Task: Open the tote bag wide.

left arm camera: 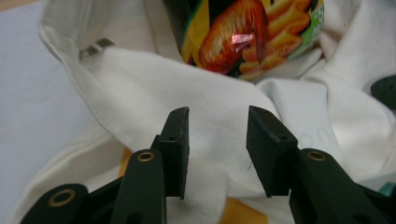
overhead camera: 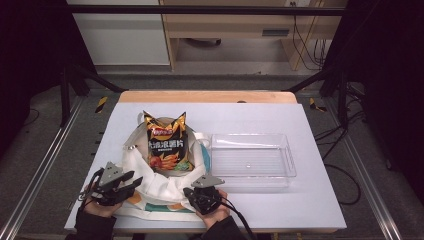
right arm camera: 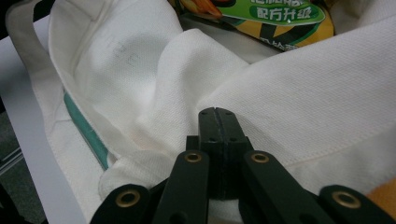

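White cotton tote bag with teal and orange print [overhead camera: 160,187] spread on the white-topped counter [overhead camera: 310,200], at its near left part, mouth gaping upward. Black and orange crisp packet printed with chicken wings [overhead camera: 167,145] standing upright in the bag's mouth, top edge sticking out toward the far side. Clear rectangular plastic tray [overhead camera: 252,160] just right of the bag, near it, nothing in it.

Left gripper [overhead camera: 131,186] at the bag's near left edge, held by the left hand [overhead camera: 97,205]. In the left gripper view, black jaws [left arm camera: 217,154] apart, a fold of the white cloth [left arm camera: 140,93] lying behind and below the gap, pads not pressing on it; packet [left arm camera: 243,42] beyond, at the top of that view.

Right gripper [overhead camera: 192,192] at the bag's near right edge, held by the right hand [overhead camera: 215,212]. In the right gripper view, jaws [right arm camera: 217,128] together, pads meeting face to face against a ridge of the white fabric [right arm camera: 303,107]; whether cloth is pinched between them cannot be told. Teal stripe [right arm camera: 86,133] along the bag's hem at left, packet's lower edge [right arm camera: 261,18] at the top.
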The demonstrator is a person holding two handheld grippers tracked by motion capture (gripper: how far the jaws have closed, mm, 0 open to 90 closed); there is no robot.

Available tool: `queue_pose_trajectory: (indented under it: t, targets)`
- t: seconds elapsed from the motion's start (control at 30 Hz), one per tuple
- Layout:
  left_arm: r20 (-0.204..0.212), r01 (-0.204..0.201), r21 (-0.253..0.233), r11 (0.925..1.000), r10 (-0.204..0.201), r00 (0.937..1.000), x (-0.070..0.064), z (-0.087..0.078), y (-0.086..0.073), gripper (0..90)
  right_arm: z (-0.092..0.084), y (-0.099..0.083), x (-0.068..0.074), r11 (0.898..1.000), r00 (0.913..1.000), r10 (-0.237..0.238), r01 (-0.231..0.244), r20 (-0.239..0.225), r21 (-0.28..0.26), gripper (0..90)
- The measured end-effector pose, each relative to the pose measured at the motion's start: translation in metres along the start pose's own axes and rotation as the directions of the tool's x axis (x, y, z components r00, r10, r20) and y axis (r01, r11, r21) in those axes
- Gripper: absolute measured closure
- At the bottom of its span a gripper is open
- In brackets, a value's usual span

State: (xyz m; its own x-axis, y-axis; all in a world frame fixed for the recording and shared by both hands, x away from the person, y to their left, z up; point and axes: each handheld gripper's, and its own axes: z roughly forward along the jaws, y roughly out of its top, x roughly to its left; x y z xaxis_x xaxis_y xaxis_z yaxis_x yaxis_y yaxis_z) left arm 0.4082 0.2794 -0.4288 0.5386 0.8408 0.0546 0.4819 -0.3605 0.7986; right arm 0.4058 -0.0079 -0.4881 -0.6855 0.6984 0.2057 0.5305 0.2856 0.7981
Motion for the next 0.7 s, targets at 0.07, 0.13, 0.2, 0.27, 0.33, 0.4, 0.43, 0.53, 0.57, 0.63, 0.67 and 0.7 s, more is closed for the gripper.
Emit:
queue_pose_trajectory:
  t: [0.07,0.13,0.2,0.27,0.33,0.4,0.43,0.53,0.57,0.63,0.67,0.7]
  targets:
    - [-0.008,0.007,-0.03,0.9995,-0.007,0.9999,0.005,0.0,0.008,67.0,0.001,-0.001,0.0,1.0,1.0,0.001,-0.001,0.002,0.0,90.0]
    - [-0.009,0.027,-0.032,0.9991,-0.027,0.9996,0.011,0.006,0.015,72.0,0.001,-0.001,0.0,1.0,1.0,-0.002,0.002,0.003,0.0,90.0]
    - [-0.005,0.037,-0.014,0.9992,-0.037,0.9993,0.016,0.014,0.018,81.0,0.001,-0.002,0.001,1.0,1.0,-0.002,0.002,0.001,-0.001,90.0]
    - [-0.015,0.032,0.008,0.9995,-0.032,0.9994,0.019,0.021,0.018,87.6,0.0,-0.002,0.0,1.0,1.0,-0.006,0.006,-0.004,0.003,90.0]
    - [-0.04,0.036,0.042,0.9985,-0.035,0.9986,0.021,0.028,0.014,89.8,0.0,-0.002,0.0,1.0,1.0,-0.003,0.003,-0.005,0.004,90.0]
    - [-0.061,0.036,0.079,0.9962,-0.031,0.9977,0.024,0.032,0.008,89.9,0.0,-0.001,0.0,1.0,1.0,-0.004,0.004,-0.008,0.0,90.0]
    - [-0.064,0.034,0.093,0.9951,-0.028,0.9976,0.025,0.033,0.005,89.9,-0.001,-0.001,0.0,1.0,1.0,0.002,-0.002,-0.008,0.001,90.0]
    - [-0.063,0.04,0.118,0.9922,-0.033,0.9975,0.029,0.035,-0.001,90.0,-0.006,0.004,0.002,1.0,0.9999,-0.007,0.007,0.009,-0.024,90.0]
    - [-0.06,0.043,0.122,0.9917,-0.036,0.9976,0.03,0.035,-0.002,90.0,-0.008,0.006,0.002,0.999,0.9997,-0.012,0.012,0.019,-0.035,90.0]
    - [-0.061,0.046,0.131,0.9904,-0.038,0.9974,0.031,0.036,-0.004,90.0,-0.012,0.011,0.003,0.998,0.9989,-0.016,0.018,0.044,-0.064,90.0]
    - [-0.063,0.048,0.135,0.9897,-0.04,0.9972,0.031,0.035,-0.004,90.0,-0.015,0.013,0.002,0.997,0.9968,-0.02,0.026,0.078,-0.076,90.0]
    - [-0.064,0.048,0.142,0.9887,-0.039,0.9971,0.031,0.035,-0.005,90.0,-0.016,0.015,0.001,0.996,0.9945,-0.02,0.029,0.103,-0.081,90.0]
